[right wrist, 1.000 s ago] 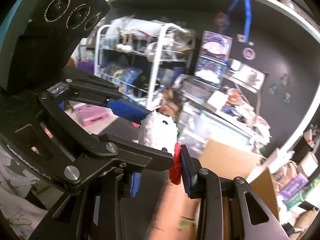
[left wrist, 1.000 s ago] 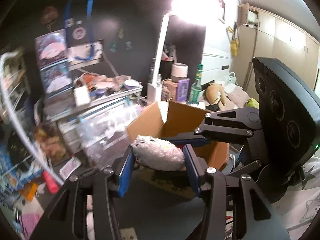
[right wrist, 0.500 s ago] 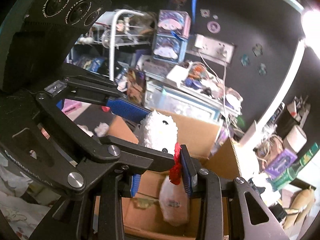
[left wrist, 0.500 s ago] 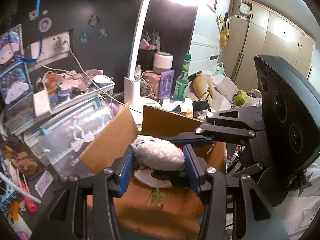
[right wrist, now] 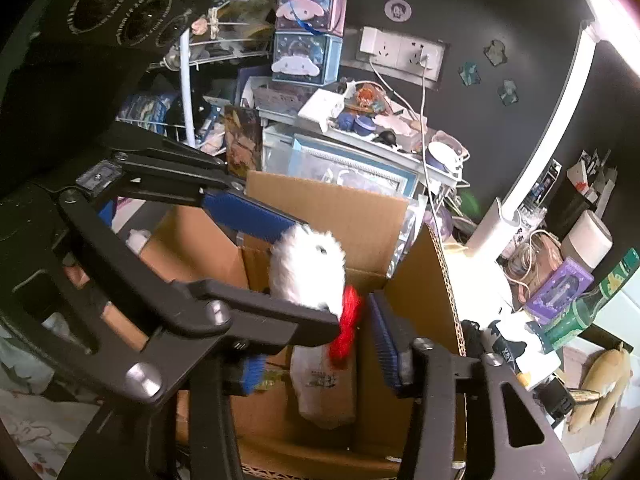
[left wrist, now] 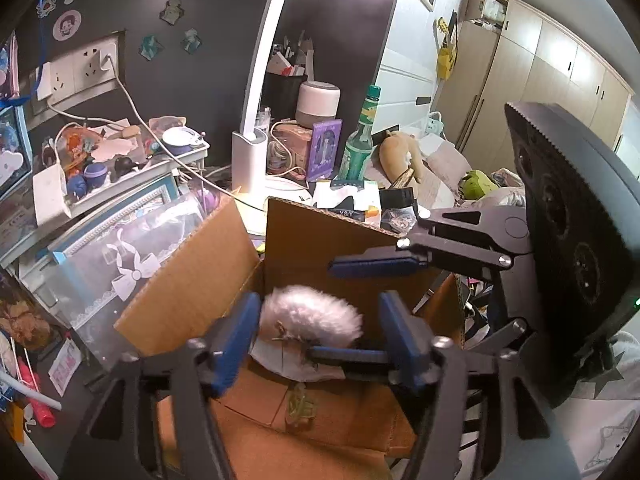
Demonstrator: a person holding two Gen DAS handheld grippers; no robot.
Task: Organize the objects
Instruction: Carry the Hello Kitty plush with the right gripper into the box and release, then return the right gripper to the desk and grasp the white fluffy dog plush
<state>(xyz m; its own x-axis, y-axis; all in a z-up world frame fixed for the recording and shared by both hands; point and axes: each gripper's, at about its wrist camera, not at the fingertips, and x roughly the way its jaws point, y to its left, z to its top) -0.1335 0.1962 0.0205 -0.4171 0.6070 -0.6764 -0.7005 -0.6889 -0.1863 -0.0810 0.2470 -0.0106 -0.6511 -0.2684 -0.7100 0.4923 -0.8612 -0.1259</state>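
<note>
Left wrist: left tool (left wrist: 316,332) spread wide, white plush (left wrist: 310,316) loose (blurred) over box (left wrist: 192,280).

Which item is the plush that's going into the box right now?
Find the open cardboard box in front of the white desk lamp. Over its opening, between both grippers' blue pads, is a fluffy white plush. Nothing else there has its red tuft underneath.

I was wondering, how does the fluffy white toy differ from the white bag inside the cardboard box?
The toy is furry with a red tuft, while the bag is smooth plastic with faint print. The toy is up near the opening of the cardboard box, and the bag lies on its floor. Both are white.
</note>
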